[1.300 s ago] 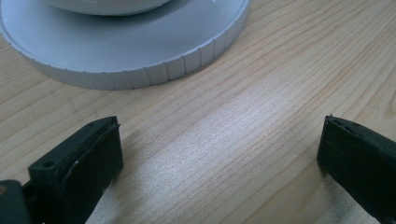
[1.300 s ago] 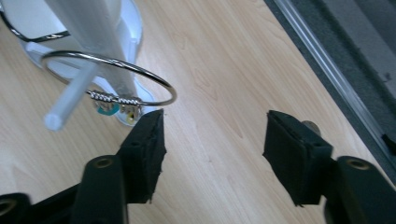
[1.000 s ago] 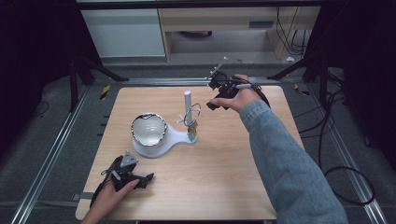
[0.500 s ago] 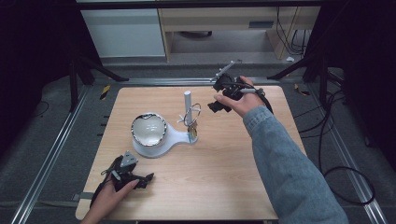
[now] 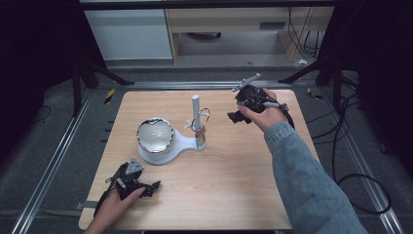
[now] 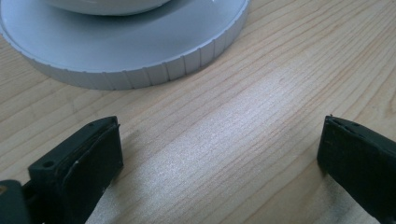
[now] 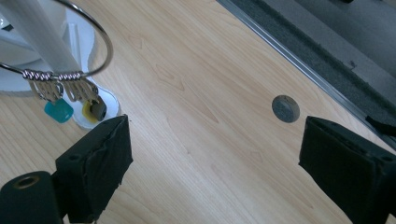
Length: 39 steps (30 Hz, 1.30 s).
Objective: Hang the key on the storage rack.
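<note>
A white stand (image 5: 182, 142) sits mid-table, with a shiny round bowl (image 5: 155, 135) on its wide end and an upright white post (image 5: 196, 104) on its narrow end. A metal ring (image 5: 200, 118) hangs around the post, carrying small hooks and a teal tag (image 7: 58, 111) and a yellow tag (image 7: 87, 108). My right gripper (image 5: 236, 108) hovers open just right of the post, and in the right gripper view (image 7: 215, 140) nothing lies between its jaws. My left gripper (image 5: 150, 187) rests open near the front left, its jaws (image 6: 219, 140) facing the stand's ribbed base (image 6: 140, 74).
The wooden table (image 5: 234, 185) has bare room at the front and right. A small round grey plug (image 7: 285, 108) is set in the top near the far edge, where a metal rail (image 7: 299, 70) runs. Cables (image 5: 341, 146) trail off the right side.
My right gripper has drifted slightly right and nearer, staying open. The left gripper has not moved.
</note>
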### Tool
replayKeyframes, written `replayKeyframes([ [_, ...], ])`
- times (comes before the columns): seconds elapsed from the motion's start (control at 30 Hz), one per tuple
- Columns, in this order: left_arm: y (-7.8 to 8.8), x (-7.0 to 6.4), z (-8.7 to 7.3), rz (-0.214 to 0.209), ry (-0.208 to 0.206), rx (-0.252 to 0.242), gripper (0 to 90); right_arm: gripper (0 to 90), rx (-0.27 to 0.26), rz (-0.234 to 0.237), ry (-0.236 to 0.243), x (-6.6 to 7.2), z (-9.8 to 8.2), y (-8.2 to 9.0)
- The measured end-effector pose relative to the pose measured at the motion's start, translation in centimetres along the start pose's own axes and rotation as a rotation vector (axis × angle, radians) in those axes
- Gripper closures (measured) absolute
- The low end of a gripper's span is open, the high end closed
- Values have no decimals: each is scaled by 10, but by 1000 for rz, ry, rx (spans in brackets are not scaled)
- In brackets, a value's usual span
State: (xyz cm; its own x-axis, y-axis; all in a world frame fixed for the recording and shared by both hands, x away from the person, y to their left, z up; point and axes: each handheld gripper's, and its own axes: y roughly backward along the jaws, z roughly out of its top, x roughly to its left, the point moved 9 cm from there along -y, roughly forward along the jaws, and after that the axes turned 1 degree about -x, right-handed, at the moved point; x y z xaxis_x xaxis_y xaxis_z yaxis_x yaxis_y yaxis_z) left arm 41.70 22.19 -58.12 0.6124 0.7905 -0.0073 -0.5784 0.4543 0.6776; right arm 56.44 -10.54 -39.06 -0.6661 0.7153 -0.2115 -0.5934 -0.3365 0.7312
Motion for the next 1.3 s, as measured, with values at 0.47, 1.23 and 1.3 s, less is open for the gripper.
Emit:
replayKeyframes([
  [0.47, 0, 0, 0, 0, -2, 3, 0, 81, -6, -50, -31, -14, -38, -1],
  [1.23, 0, 0, 0, 0, -4, 3, 0, 76, 36, -75, -152, -27, -156, -13],
  [1.3, 0, 0, 0, 0, -4, 4, 0, 77, 42, -73, -169, -26, -168, -15],
])
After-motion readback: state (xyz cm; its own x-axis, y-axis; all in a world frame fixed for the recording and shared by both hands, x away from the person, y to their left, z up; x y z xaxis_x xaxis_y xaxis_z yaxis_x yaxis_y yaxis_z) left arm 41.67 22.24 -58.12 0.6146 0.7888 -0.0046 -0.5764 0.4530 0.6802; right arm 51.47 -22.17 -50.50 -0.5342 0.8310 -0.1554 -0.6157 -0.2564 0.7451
